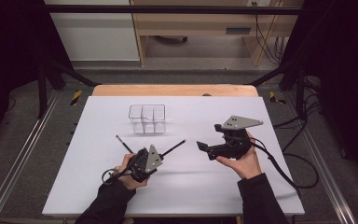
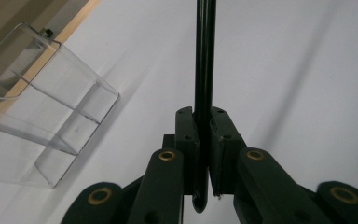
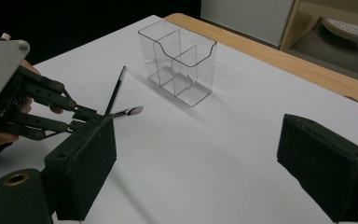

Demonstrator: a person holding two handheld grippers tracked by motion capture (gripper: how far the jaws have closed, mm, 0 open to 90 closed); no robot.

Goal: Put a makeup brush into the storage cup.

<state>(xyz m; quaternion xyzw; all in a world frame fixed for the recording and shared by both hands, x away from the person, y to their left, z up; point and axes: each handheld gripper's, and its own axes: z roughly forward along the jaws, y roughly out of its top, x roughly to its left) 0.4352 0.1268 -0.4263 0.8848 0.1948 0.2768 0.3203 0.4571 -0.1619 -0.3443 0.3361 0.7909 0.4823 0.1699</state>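
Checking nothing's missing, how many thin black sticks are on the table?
2: one black stick clamped in the left tool; the other stick lies on the table left of it.

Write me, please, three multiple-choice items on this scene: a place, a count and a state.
1. Where does the clear organizer stand on the white table?
A. Beyond both tongs, toward the far side.
B. Between the sleeves.
C. Under the right hand.
2. How many slim black sticks are there?
A. One.
B. Two.
C. Four.
3. How are the right tongs set?
A. Shut on the organizer.
B. Shut on a stick.
C. Open, nothing between them.
1 A: it stands farther off than both hands.
2 B: the held stick sits in the shut left tongs, the loose stick lies on the table.
3 C: the jaws stand wide apart.
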